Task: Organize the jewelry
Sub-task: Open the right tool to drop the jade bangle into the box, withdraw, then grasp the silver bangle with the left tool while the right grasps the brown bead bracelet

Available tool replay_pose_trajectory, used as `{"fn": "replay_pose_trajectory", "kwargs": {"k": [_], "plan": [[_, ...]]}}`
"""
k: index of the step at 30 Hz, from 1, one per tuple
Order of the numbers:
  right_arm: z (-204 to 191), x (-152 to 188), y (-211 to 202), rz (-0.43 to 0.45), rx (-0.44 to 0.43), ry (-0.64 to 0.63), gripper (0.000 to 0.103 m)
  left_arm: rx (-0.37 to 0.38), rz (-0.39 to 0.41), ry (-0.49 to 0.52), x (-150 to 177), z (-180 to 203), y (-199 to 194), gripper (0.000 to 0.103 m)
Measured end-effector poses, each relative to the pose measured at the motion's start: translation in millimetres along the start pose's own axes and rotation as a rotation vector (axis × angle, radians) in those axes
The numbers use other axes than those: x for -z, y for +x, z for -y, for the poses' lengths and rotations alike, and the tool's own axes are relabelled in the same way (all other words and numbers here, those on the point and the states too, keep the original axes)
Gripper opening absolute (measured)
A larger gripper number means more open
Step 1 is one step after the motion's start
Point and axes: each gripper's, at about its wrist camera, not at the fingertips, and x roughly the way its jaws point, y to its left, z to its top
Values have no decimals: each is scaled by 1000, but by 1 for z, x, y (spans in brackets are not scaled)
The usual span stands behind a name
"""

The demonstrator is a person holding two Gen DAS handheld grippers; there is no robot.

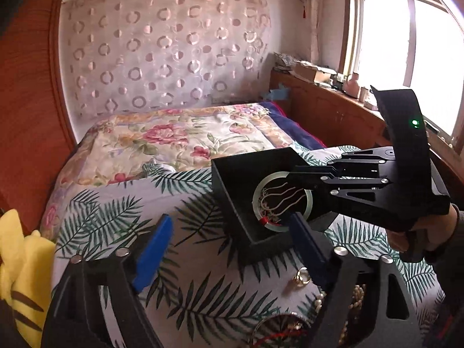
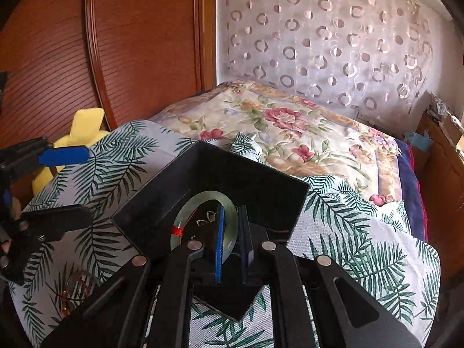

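My right gripper point(image 2: 232, 240) reaches into the black box point(image 2: 162, 203) on the palm-leaf bedspread point(image 2: 348, 232), its blue pads pinched on the rim of a pale green bangle point(image 2: 203, 200). My left gripper point(image 2: 66, 185) hangs wide apart at the bedspread's left edge, with nothing between its pads.
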Motion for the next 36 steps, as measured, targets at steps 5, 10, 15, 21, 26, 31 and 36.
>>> {"fn": "replay_pose_trajectory", "kwargs": {"k": [5,10,15,21,26,31,36], "plan": [[-1,0,-8,16,18,5,12,-15,13,-13,13,-2,-9,91],[-2,11,-37,51,23,26,12,-25,9,-17,25,3,-23,91],[-13,42,-74,78,-1,58,12,-20,-7,-22,41,17,-37,92],[-31,82,-102,79,-6,82,31,-18,-32,-17,63,29,-46,92],[-40,110,-116,63,-5,106,33,-11,-56,-21,77,36,-51,92],[-50,136,-120,34,-4,110,33,-3,-83,-6,88,47,-50,92],[-55,156,-115,-4,-20,145,33,-4,-139,12,92,57,-40,92]]}}
